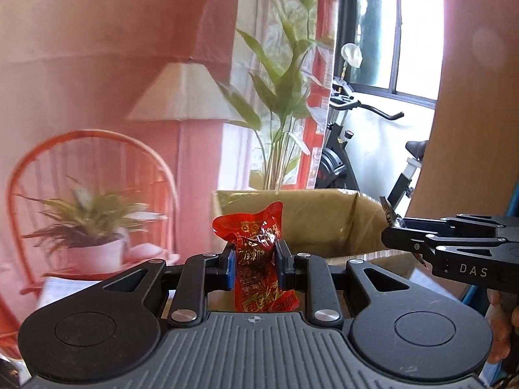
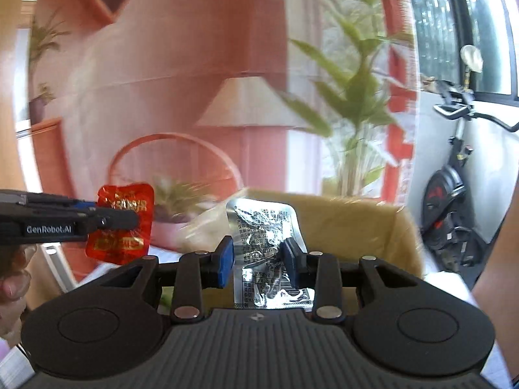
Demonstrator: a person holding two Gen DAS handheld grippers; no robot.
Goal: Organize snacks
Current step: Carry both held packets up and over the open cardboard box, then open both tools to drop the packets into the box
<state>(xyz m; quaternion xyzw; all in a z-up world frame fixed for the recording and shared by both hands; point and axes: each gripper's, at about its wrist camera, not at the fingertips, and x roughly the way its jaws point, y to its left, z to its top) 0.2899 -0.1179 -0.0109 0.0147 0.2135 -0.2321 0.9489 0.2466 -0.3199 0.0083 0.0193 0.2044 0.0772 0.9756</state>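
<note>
My left gripper [image 1: 254,267] is shut on a crumpled red snack packet [image 1: 259,246] with gold print, held upright in the air. The same red packet [image 2: 121,223] and the left gripper [image 2: 129,218] show at the left of the right wrist view. My right gripper [image 2: 259,261] is shut on a silver foil snack packet [image 2: 264,230] with black print. In the left wrist view the right gripper [image 1: 394,230] comes in from the right, and only a sliver of the foil packet [image 1: 389,212] sticks out above it. An open cardboard box [image 1: 324,214] lies just beyond both grippers.
The cardboard box [image 2: 350,223] has raised flaps. A potted plant [image 1: 94,223] sits on an orange wire chair [image 1: 39,175] at the left. A tall leafy plant [image 1: 282,97], a floor lamp [image 1: 183,94] and an exercise bike [image 1: 343,159] stand behind. A person's fingers [image 2: 13,282] hold the left gripper.
</note>
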